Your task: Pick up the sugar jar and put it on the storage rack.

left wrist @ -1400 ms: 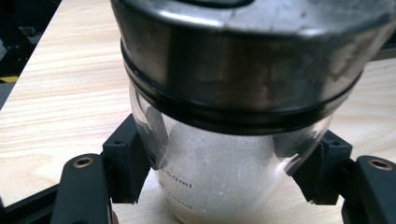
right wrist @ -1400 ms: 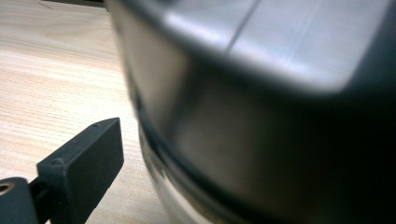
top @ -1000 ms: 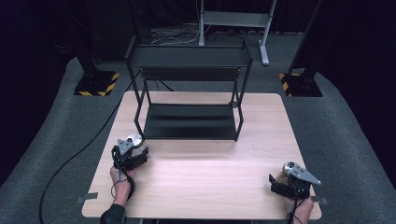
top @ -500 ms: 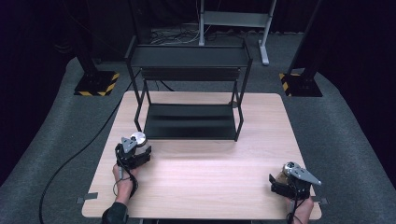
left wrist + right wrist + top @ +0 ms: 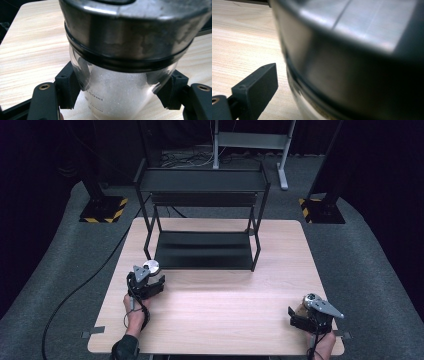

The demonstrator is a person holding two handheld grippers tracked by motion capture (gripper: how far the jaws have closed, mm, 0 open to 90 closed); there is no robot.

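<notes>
The left hand-held gripper (image 5: 146,281) clamps a clear glass jar with a brushed steel lid (image 5: 120,62), its two black jaws pressed against the glass on either side just under the lid. White grains fill the jar's lower part. On the pale wooden worktop (image 5: 225,320) this jar sits just in front of the black metal two-tier rack (image 5: 202,247), off the rack's front left leg. The right hand-held gripper (image 5: 312,312) lies well apart from the rack, near the worktop's front right corner. A second steel-lidded glass jar (image 5: 352,57) sits between its jaws; one jaw stands slightly clear of the glass, the other is hidden, so its grip cannot be told.
</notes>
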